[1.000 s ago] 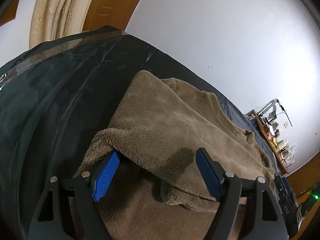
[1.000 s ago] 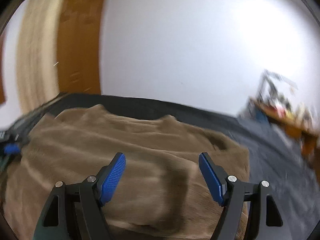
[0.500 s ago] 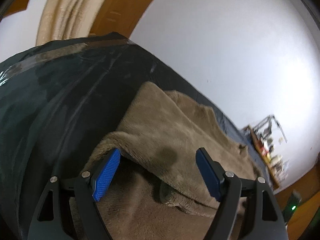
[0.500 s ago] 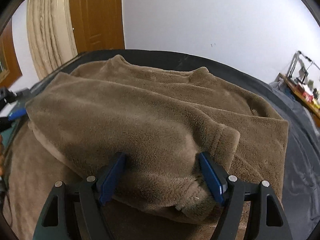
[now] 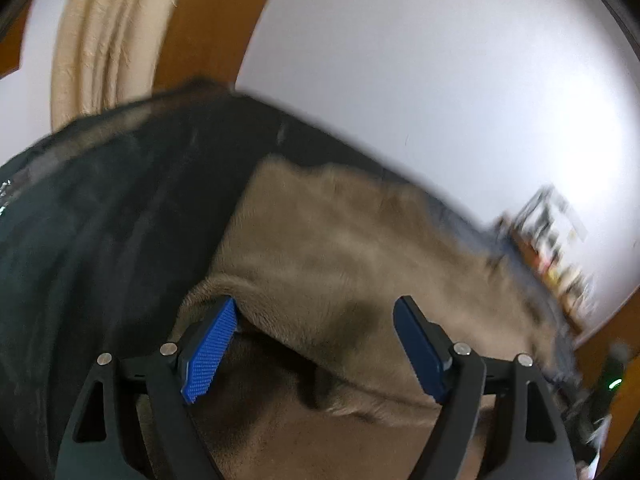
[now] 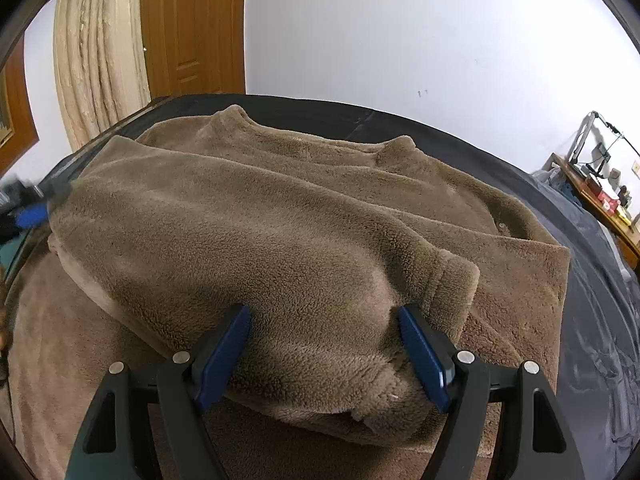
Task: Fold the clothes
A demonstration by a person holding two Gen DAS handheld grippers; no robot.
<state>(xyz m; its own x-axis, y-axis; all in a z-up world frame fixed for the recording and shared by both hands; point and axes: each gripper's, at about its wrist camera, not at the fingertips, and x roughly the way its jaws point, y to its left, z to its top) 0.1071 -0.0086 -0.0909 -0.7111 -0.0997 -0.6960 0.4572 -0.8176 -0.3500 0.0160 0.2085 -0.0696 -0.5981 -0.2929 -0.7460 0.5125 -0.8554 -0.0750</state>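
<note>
L gripper [image 5: 316, 308], R gripper [image 6: 323, 312] released, straddling fleece [image 6: 280, 220] fold edges; bedcover [image 5: 100, 220] free beside.

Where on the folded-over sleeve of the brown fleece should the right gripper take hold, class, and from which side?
Grip the sleeve just behind its ribbed cuff, coming in from the near edge, as the right gripper already does. There the sleeve lies as a raised roll on the fleece body, narrow enough to sit between the open fingers, and the cuff's thick band should resist slipping.

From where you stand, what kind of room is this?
Probably a bedroom at home: a fleece sweater lies on a dark-covered bed, near a wooden door, a cream curtain and a cluttered desk.
</note>
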